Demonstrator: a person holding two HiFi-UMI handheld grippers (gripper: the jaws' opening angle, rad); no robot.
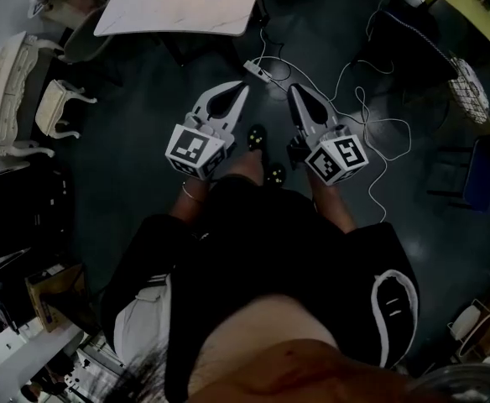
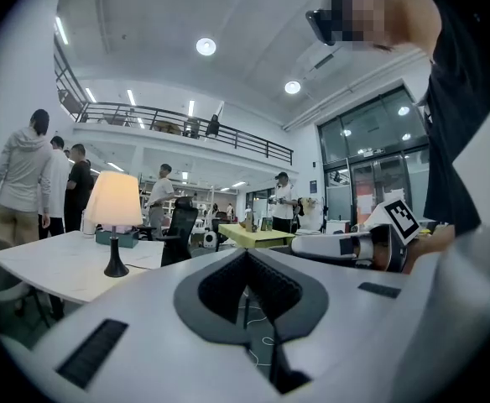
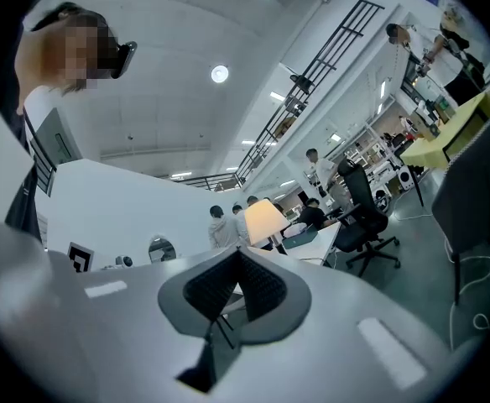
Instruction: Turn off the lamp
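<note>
Clenched on nothing, the left gripper (image 1: 243, 87) and right gripper (image 1: 294, 90) are held well apart from the lamp (image 2: 113, 204), seen lit on the white table (image 2: 52, 267); switching off is judged wholly outstanding.

No text or label is legible

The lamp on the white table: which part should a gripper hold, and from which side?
Probably the thin black stem of the lamp, below the shade, with jaws level from the table's near edge. It stands upright and narrow; the shade flares too wide, the base lies flat.
</note>
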